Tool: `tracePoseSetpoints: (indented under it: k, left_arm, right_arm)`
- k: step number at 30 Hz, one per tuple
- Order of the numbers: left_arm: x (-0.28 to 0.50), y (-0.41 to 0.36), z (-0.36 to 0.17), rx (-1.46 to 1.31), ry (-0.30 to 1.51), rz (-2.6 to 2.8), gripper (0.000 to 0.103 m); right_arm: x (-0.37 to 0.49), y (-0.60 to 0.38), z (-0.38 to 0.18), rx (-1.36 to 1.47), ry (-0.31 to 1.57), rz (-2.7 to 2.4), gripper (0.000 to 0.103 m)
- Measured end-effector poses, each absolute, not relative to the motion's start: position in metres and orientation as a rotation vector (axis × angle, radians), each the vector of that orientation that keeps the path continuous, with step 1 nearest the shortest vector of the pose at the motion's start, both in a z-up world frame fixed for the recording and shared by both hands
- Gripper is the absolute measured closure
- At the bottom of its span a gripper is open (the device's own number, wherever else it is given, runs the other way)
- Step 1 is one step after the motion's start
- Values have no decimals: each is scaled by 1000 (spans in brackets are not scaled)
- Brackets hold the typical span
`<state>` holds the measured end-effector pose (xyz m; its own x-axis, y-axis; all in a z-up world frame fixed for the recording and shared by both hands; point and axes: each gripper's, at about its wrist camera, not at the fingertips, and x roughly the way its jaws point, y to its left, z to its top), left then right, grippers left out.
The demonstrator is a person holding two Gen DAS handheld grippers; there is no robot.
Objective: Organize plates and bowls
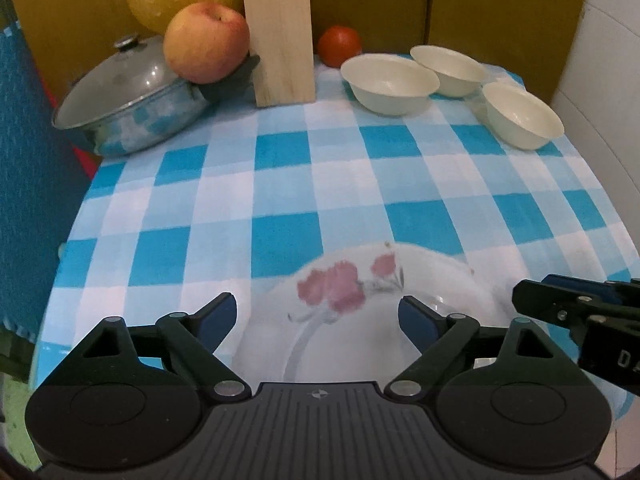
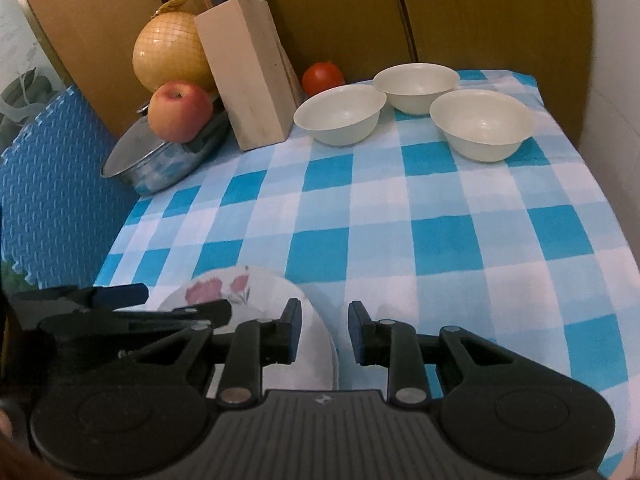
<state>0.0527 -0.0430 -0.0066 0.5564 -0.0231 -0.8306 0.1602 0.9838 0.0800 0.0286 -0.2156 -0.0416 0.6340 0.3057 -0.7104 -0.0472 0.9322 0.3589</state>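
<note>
A white plate with a red flower print (image 1: 340, 312) lies on the checked cloth at the near edge, seemingly on top of another plate; it also shows in the right wrist view (image 2: 248, 292). My left gripper (image 1: 316, 316) is open, its fingers spread above the plate. My right gripper (image 2: 324, 332) is open over the plate's right rim and shows at the right of the left wrist view (image 1: 560, 304). Three cream bowls stand apart at the far right: one (image 2: 340, 114), one (image 2: 416, 84) and one (image 2: 482, 124).
A blue-and-white checked cloth (image 2: 400, 220) covers the table. At the far left stand a lidded steel pot (image 1: 132, 100) with an apple (image 1: 206, 42) on it, a netted pomelo (image 2: 172, 54), a wooden knife block (image 2: 248, 76) and a tomato (image 2: 322, 74). A blue foam mat (image 2: 52, 184) stands at the left.
</note>
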Motion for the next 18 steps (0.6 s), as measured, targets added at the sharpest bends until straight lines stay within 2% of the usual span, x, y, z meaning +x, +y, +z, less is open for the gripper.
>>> tracePoseSetpoints:
  k: [18]
  left_arm:
    - [92, -49, -7, 150, 976, -95, 8]
  right_arm:
    - [80, -222, -36, 330, 834, 151, 77]
